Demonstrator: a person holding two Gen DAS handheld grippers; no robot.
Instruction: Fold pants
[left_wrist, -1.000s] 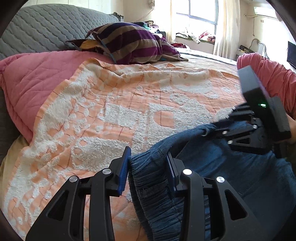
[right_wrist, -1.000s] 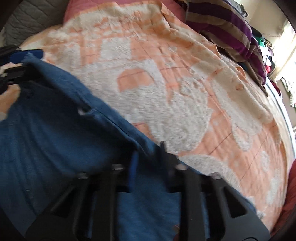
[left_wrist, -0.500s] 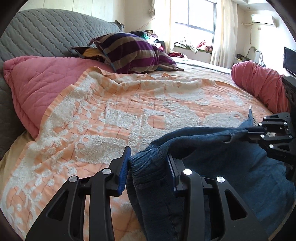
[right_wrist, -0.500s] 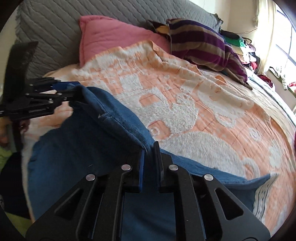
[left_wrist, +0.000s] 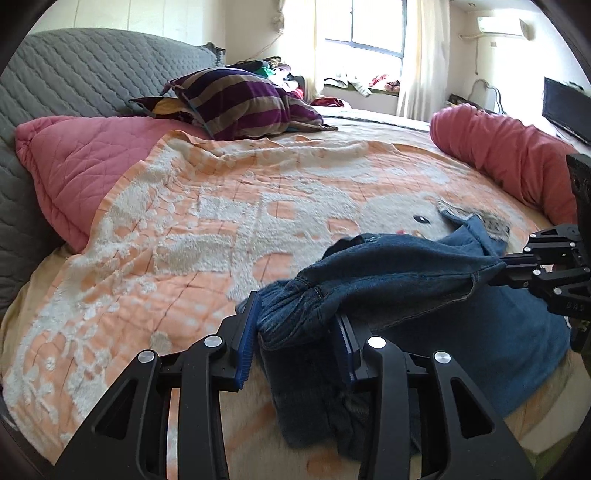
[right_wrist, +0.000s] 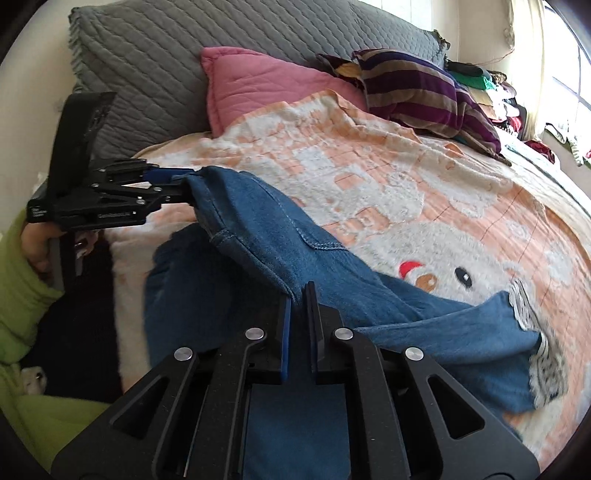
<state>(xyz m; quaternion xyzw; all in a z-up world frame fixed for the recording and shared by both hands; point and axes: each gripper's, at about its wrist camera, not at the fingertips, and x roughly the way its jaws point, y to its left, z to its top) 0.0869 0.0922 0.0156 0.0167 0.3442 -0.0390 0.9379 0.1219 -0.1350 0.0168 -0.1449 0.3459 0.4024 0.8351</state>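
The blue denim pants (left_wrist: 399, 273) hang stretched between my two grippers above the orange and white blanket (left_wrist: 207, 221). My left gripper (left_wrist: 297, 314) is shut on the bunched elastic waistband. In the right wrist view it shows as the left gripper (right_wrist: 177, 181) at the far left, pinching the same corner. My right gripper (right_wrist: 298, 295) is shut on the seamed edge of the pants (right_wrist: 280, 229). At the right edge of the left wrist view, that right gripper (left_wrist: 513, 266) pulls the cloth taut. A leg hem (right_wrist: 532, 332) with pale trim lies on the blanket.
A pink pillow (left_wrist: 85, 162) and a striped purple pillow (left_wrist: 240, 103) lie against the grey quilted headboard (left_wrist: 85, 74). A rolled pink quilt (left_wrist: 506, 155) lies along the bed's right side. A person's hand and green sleeve (right_wrist: 22, 302) are at the left.
Both grippers have drawn back and apart with the pants, pulling the top edge taut. The right gripper went from nearly shut to fully shut on the denim. A leg hem has come into view.
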